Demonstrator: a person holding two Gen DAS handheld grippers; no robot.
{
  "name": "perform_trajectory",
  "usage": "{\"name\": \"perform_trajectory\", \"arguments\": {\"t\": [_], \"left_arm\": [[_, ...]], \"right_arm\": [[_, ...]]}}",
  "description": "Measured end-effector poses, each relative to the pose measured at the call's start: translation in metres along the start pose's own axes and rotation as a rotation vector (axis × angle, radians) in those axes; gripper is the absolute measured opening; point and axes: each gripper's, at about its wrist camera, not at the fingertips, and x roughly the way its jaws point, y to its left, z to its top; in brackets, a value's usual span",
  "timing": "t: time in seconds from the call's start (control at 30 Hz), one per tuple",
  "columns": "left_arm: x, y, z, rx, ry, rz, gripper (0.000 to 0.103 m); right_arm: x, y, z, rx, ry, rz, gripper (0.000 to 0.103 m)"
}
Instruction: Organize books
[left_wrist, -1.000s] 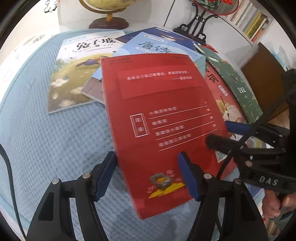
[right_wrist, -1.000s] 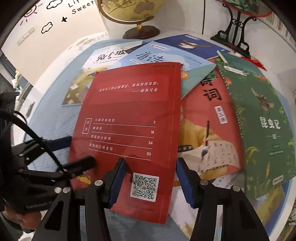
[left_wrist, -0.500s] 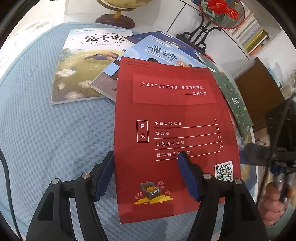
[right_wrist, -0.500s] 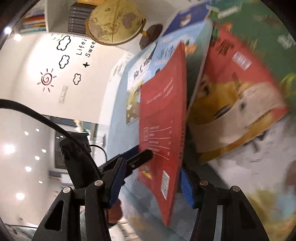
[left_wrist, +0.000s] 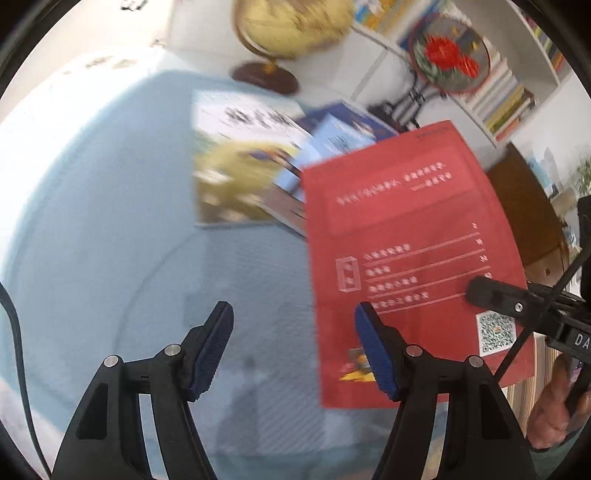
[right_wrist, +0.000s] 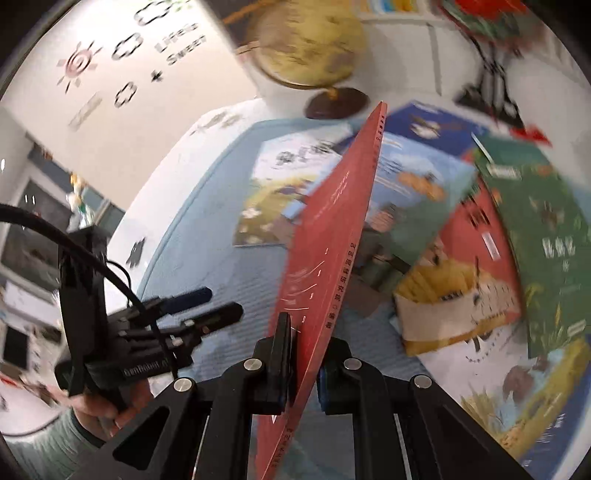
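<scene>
Red paperback book (right_wrist: 325, 236) is lifted above the blue quilted mat (left_wrist: 92, 240), pinched in the right gripper (right_wrist: 301, 365); only the left view shows its contents-page cover. Left gripper (left_wrist: 293, 347) hovers with jaws apart, empty.

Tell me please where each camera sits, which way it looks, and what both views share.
Left wrist: on the left gripper, looking down over its open fingers at the blue cloth; the right gripper and a hand enter from the right.
Right wrist: on the right gripper, looking along the red book clamped edge-on; the left gripper and hand show at left.
Shared: red book, globe, flat books.
</scene>
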Motion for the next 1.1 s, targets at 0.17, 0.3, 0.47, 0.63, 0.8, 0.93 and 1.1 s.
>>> {"name": "perform_trajectory", "arguments": {"t": [0.17,0.3,0.47,0.63,0.8,0.93,1.1], "left_arm": [[-0.044,0.058,0.007,-0.051,-0.058,0.079,0.065],[-0.073,0.107,0.01,-0.094,-0.101,0.182,0.065],[-0.088,0.15,0.009,-0.136,-0.098,0.233,0.065],[-0.074,0.158,0.005,-0.12,-0.05,0.185,0.067],[-0.047,0.14,0.0,-0.034,0.041,0.107,0.067],[-0.021,0.127,-0.006,0.007,0.119,0.054,0.067],[-0.007,0.121,-0.01,0.038,0.162,0.028,0.065]], "right_arm": [[0.011,0.057,0.009,-0.056,0.034,-0.003,0.028],[0.035,0.096,0.01,-0.08,0.051,0.076,0.057],[0.061,0.124,-0.002,-0.096,0.11,0.162,0.057],[0.077,0.113,-0.015,-0.052,0.129,0.087,0.057],[0.096,0.072,-0.028,0.049,0.137,-0.074,0.057],[0.105,0.046,-0.039,0.144,0.133,-0.114,0.05],[0.115,0.045,-0.039,0.178,0.105,-0.113,0.035]]}}
